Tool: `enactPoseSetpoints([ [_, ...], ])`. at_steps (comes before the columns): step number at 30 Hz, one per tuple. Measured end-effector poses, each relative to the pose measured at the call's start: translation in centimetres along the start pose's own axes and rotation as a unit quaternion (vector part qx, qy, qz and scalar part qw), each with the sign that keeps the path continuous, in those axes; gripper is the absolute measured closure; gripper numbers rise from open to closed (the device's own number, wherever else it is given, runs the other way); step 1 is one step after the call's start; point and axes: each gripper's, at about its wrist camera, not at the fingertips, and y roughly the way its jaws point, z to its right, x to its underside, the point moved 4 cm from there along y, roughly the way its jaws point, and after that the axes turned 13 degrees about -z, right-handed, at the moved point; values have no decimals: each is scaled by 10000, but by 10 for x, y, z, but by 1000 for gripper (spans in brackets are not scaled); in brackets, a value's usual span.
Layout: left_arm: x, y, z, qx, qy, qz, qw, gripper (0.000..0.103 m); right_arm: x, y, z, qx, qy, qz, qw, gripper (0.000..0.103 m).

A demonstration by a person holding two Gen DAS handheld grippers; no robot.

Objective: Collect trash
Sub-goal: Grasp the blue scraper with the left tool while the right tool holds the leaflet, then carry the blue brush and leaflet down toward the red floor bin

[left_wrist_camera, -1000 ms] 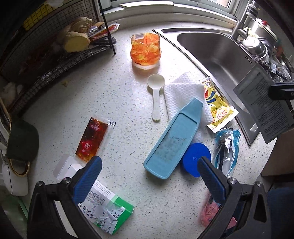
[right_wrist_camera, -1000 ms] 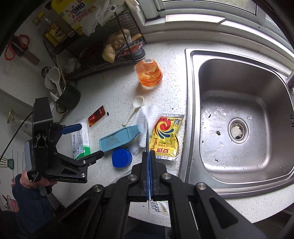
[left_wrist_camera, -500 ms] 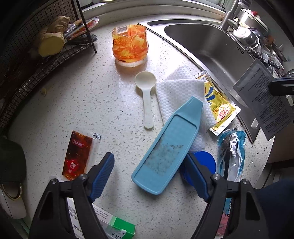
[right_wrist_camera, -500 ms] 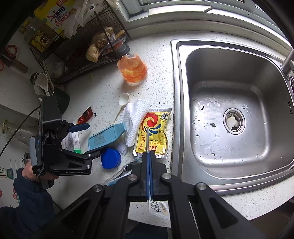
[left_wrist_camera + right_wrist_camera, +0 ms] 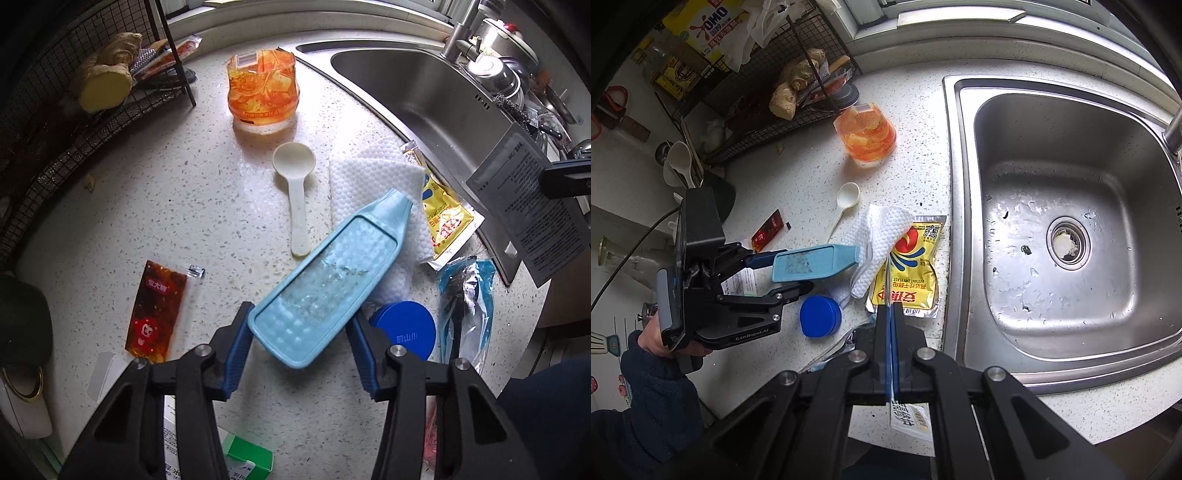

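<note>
Change: over the last second the left tongs (image 5: 299, 332) advanced and narrowed around the near end of the flat light-blue plastic tray (image 5: 328, 280); whether the pads press it, I cannot tell.
Tray: on the speckled white table (image 5: 184, 199), near the sink-side edge, far end over the white paper towel (image 5: 373, 177).
Right tongs (image 5: 891, 325): pinched tight on a printed paper slip (image 5: 910, 421).
Meaning: tray pickup looks imminent.

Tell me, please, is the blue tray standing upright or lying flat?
Lying flat: the blue tray shows its open side upward, one end over the white paper towel.
</note>
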Motion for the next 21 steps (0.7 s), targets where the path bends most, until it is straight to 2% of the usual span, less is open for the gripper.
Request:
enactPoseSetpoints([
  [6,4,-29,5,-121,-217,286,9993,59,9,-5,3,-17,1,39,10000,103],
  [10,7,-57,14,-33,-348,583,9977,60,16,-11,4,-36,13,108,9999,103],
  [17,6,-92,46,48,-345,842,9958,61,33,-26,9,-65,22,276,9996,103],
  [21,5,-100,77,86,-111,904,9958,61,45,-37,17,-75,87,409,9991,103],
])
